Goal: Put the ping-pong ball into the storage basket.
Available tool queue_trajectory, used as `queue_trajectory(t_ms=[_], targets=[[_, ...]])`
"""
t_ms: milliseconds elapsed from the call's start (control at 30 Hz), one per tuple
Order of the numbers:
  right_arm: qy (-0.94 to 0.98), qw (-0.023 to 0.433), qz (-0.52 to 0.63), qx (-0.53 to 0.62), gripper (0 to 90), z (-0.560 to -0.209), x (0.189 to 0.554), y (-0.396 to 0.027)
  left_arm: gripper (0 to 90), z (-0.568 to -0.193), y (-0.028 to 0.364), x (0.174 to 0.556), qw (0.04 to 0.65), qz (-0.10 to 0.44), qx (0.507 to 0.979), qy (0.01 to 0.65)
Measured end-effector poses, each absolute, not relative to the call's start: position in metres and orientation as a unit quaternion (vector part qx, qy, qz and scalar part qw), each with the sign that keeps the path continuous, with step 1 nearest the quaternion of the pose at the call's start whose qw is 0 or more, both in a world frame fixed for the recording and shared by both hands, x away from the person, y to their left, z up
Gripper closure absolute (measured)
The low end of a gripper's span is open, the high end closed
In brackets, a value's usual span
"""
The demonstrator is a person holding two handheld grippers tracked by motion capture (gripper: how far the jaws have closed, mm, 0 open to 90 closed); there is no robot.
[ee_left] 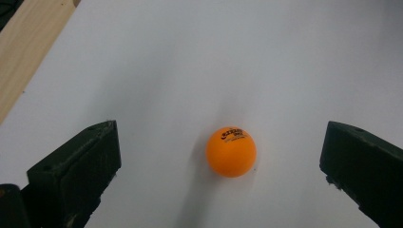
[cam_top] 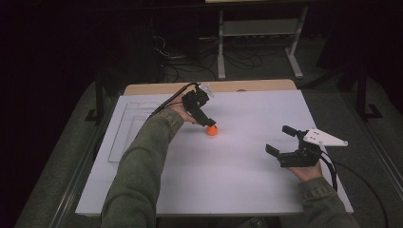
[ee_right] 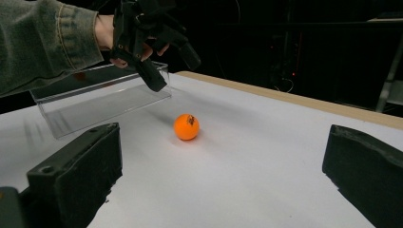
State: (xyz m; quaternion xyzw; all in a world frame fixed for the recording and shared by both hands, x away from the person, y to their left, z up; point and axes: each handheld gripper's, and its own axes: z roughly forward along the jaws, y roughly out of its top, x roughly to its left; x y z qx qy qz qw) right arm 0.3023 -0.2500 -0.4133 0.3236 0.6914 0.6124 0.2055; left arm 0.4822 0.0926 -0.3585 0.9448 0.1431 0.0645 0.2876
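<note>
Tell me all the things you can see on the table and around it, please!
Ball: one, orange with small dark print, lying on the white sheet near the middle of the table, between the open jaws of the left gripper without touching them.
Clear box: one, see-through plastic, open on top, at the left side of the table beyond the ball.
White sheet: one, covering most of the tabletop.
Table: one, light wood, its far edge showing past the sheet.
Metal frame: one, pale grey, on the dark floor behind the table, with cables near it.
Left gripper: one, black, jaws open, poised over the ball.
Right gripper: one, black with a grey plate, jaws open, off to the right.
Sleeves: two, green.
</note>
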Motion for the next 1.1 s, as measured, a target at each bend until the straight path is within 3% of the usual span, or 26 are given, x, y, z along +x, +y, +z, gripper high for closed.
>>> queue_trajectory(t_ms=[1100], targets=[[0.687,0.208,0.613,0.329,0.0,-0.413,0.302,-0.255,0.0,-0.398,0.081,0.493,0.246,0.041,0.958,0.142]])
